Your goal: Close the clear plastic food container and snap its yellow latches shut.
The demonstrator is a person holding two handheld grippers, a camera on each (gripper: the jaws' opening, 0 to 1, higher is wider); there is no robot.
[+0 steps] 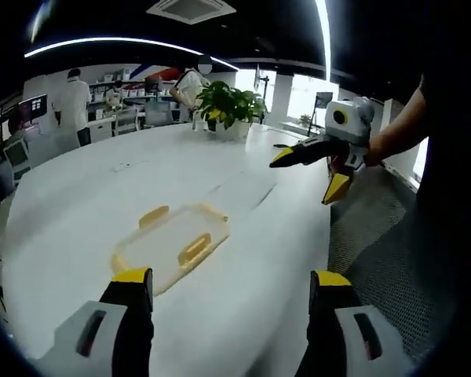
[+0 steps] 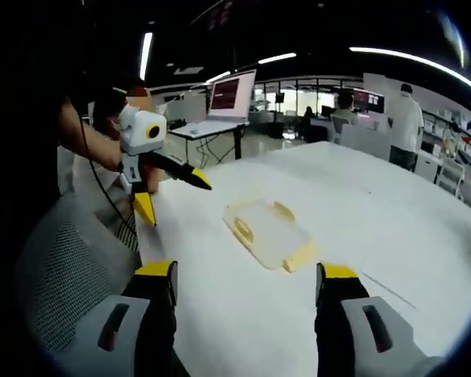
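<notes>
Container [image 2: 267, 232]: flat on white table [image 2: 392, 236], lid on.
Right gripper [image 2: 246, 284]: jaws apart, above table.
Left gripper [image 2: 173, 192]: jaws apart.

The clear plastic food container with yellow latches [image 1: 171, 244] lies too small and washed out against the white counter [image 1: 86, 196] to tell whether its latches are snapped. In the right gripper view the distant red monitor screen [image 2: 233, 93] is too blurred to read.

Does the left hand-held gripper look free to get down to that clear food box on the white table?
Probably yes. The left hand-held gripper is open, the box lies just ahead on the bare table, and nothing sits between them.
</notes>
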